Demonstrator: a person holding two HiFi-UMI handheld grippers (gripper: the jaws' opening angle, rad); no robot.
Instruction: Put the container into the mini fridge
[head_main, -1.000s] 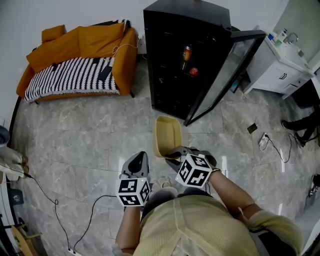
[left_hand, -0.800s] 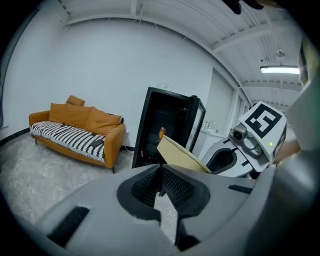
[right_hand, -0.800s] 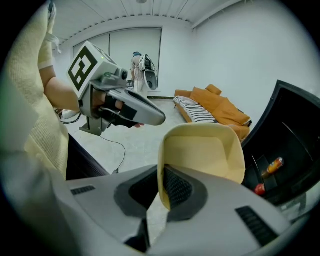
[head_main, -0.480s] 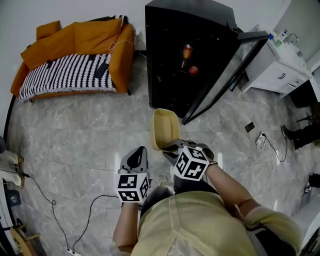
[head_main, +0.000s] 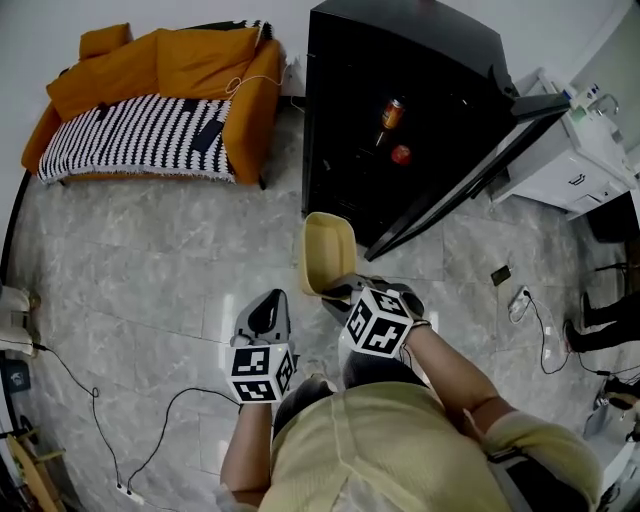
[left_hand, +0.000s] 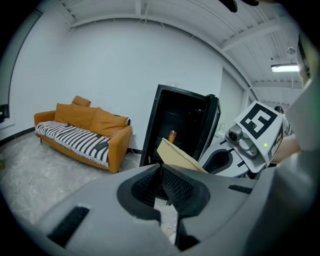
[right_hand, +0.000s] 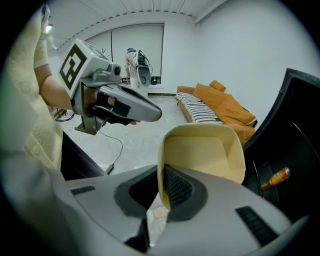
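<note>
The right gripper (right_hand: 162, 189) has its fingers clamped on the near wall of the pale yellow plastic container (right_hand: 202, 155), 1 finger inside and 1 outside; the container hangs in the air above the grey marble floor (head_main: 150, 270), hollow side toward that gripper's camera; the black mini fridge (head_main: 400, 70) stands at 1 o'clock from the container, near but apart, its door (head_main: 470, 180) swung open; 1 orange can (head_main: 392, 112) and 1 small red thing (head_main: 401, 154) sit on its shelves; the left gripper (left_hand: 161, 172), at 8 o'clock from the container, has its fingers closed together on nothing; an orange sofa (head_main: 150, 70) with a striped cover stands at 10 o'clock.
</note>
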